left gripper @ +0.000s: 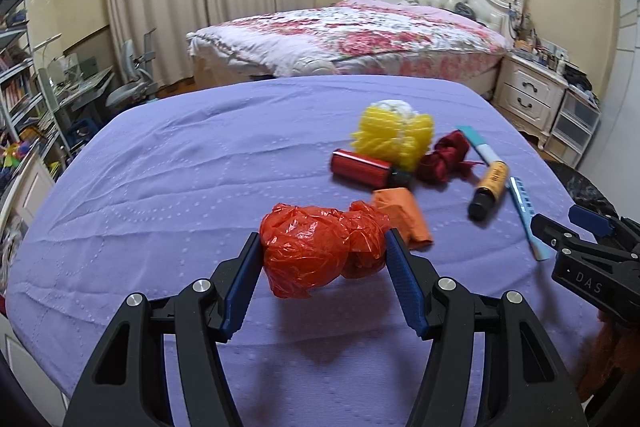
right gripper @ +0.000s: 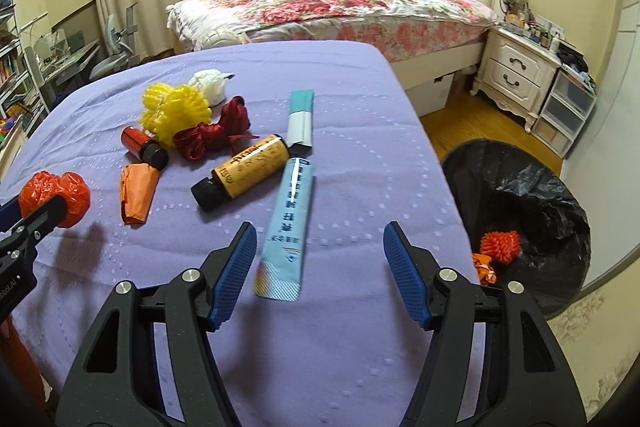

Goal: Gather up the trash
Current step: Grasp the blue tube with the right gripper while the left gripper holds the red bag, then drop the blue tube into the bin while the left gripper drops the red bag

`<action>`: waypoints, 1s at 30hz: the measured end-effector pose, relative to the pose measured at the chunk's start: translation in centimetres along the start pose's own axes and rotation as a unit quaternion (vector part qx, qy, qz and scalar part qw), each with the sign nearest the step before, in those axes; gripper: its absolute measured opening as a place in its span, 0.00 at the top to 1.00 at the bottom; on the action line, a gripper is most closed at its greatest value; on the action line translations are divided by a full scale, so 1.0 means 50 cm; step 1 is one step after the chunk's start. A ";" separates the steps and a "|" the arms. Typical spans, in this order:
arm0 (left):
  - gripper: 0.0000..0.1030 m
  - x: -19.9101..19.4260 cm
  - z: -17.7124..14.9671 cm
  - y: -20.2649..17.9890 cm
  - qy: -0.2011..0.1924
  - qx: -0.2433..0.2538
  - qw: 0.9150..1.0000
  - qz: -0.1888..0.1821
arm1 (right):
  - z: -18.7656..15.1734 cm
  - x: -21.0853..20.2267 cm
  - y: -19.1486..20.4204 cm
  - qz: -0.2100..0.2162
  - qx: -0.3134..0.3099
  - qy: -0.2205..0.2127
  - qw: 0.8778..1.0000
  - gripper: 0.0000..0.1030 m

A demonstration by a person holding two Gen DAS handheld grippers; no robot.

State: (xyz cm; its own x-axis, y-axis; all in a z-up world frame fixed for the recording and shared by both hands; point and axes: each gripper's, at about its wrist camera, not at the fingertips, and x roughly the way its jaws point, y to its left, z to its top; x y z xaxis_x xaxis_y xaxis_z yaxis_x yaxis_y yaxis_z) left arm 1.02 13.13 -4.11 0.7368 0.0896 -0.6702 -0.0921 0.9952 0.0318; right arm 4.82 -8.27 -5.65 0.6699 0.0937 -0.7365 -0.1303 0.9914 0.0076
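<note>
Pinching a crumpled red plastic bag [left gripper: 320, 251] between its blue pads, the left claw [left gripper: 324, 259] holds it above the purple-covered table [left gripper: 160, 163] in the left wrist view. Beyond it lie an orange paper scrap [left gripper: 404, 219], a red bottle [left gripper: 364, 169] on its side, a yellow foam net [left gripper: 394, 137], a dark red ribbon [left gripper: 444, 157], a yellow bottle with a black cap [left gripper: 490, 189] and a light blue packet [left gripper: 524, 215]. The right claw [left gripper: 560, 239] shows at the right edge.

From the right wrist view, the right claw [right gripper: 320, 267] stands spread with nothing pressed by its pads; the light blue packet [right gripper: 288, 223] lies on the table [right gripper: 360, 147] just beyond its left pad. The yellow bottle [right gripper: 244, 175] touches that packet. A teal-and-white packet [right gripper: 301, 119] lies farther back. Off the table's right edge, on the floor, stands a black-lined bin [right gripper: 540, 187] with red and orange scraps [right gripper: 496, 251] inside. The left claw with the red bag [right gripper: 56, 195] shows at the left edge.
</note>
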 end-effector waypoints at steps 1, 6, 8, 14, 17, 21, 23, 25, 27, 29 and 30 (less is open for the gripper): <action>0.41 0.000 0.000 0.006 0.000 -0.003 1.000 0.001 | 0.002 0.005 0.005 0.000 -0.003 0.004 1.000 0.42; 0.41 0.003 0.000 0.024 0.000 -0.008 1.000 0.004 | 0.007 0.025 0.018 0.002 -0.011 0.023 1.000 0.58; 0.41 0.004 -0.001 0.024 0.001 -0.009 1.000 0.004 | 0.007 0.028 0.021 0.002 -0.014 0.028 1.000 0.65; 0.41 0.007 0.000 0.022 0.004 -0.010 1.000 -0.004 | 0.003 0.026 0.020 0.005 -0.013 0.028 1.000 0.79; 0.41 0.002 0.001 0.010 0.001 -0.007 1.000 -0.007 | 0.000 0.017 0.009 0.007 -0.005 0.024 1.000 0.80; 0.41 -0.002 0.006 -0.013 0.000 -0.003 1.000 -0.023 | 0.001 -0.004 -0.017 0.002 0.007 0.011 1.000 0.80; 0.41 -0.004 0.011 -0.033 -0.002 0.001 1.000 -0.030 | 0.002 -0.015 -0.033 -0.003 0.015 0.006 1.000 0.80; 0.41 -0.008 0.016 -0.058 -0.007 0.008 0.999 -0.038 | 0.003 -0.026 -0.053 -0.008 0.023 0.000 1.000 0.80; 0.41 -0.013 0.021 -0.082 -0.013 0.015 0.999 -0.046 | 0.004 -0.037 -0.075 -0.016 0.032 -0.006 0.999 0.80; 0.41 -0.015 0.026 -0.105 -0.017 0.021 0.998 -0.055 | 0.006 -0.048 -0.104 -0.025 0.042 -0.014 0.999 0.80; 0.41 -0.016 0.029 -0.119 -0.018 0.025 0.998 -0.060 | 0.006 -0.053 -0.116 -0.029 0.047 -0.017 0.998 0.80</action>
State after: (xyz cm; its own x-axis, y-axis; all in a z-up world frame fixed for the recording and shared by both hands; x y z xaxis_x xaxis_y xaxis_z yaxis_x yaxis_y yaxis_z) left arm 1.98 7.17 -2.69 0.7647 -0.0300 -0.6436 0.0308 0.9995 -0.0100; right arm 4.02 -14.22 -3.52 0.6993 0.0365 -0.7139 -0.0221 0.9993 0.0295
